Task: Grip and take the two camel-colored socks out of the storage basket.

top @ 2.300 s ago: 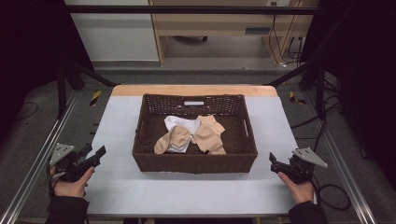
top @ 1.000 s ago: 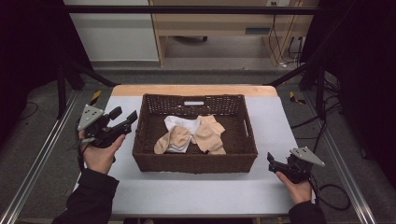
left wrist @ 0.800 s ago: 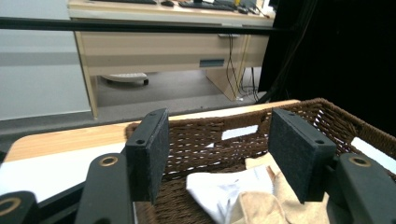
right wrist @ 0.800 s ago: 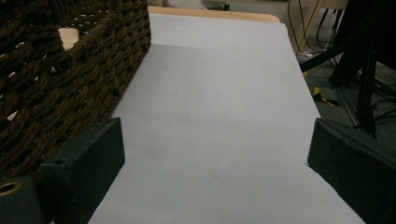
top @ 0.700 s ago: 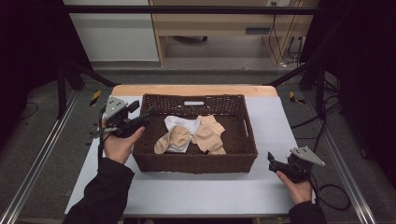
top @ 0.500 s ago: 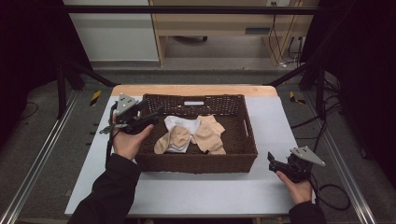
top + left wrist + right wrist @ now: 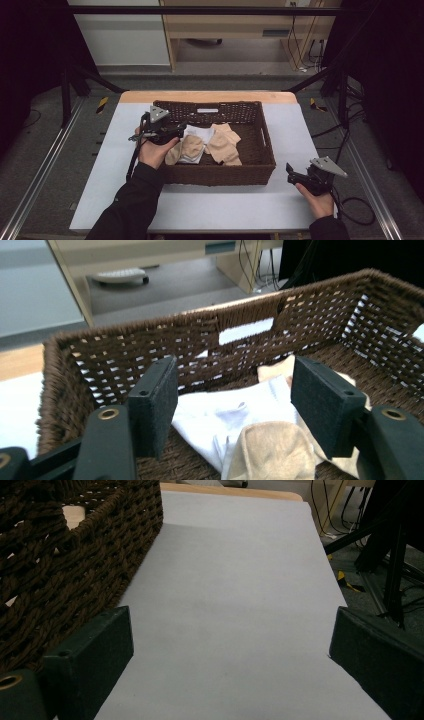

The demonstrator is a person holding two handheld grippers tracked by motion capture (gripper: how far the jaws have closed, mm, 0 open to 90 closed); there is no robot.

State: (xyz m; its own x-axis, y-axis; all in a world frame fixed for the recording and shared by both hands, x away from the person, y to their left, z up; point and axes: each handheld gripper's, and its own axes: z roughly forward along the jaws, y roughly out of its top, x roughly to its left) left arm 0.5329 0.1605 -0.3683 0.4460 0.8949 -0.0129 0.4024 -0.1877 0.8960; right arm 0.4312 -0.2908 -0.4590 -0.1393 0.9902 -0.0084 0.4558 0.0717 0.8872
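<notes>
My left gripper (image 7: pixel 232 405) open over the basket (image 7: pixel 260 130) corner, framing the white cloth (image 7: pixel 220 417) to pick | right gripper (image 7: pixel 227 665) open, parked on the surface (image 7: pixel 240 580)

High view looks down; both gripper views sit close, sharing the basket (image 7: pixel 260 145).

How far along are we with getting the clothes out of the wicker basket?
Barely started. Done: the left claw is over the basket, jaws open above the white cloth and a beige sock. In hand: nothing gripped yet. Left: closing on a piece and lifting it out; the white cloth and beige socks all lie inside the basket. The right claw rests open on the table beside the basket.
</notes>
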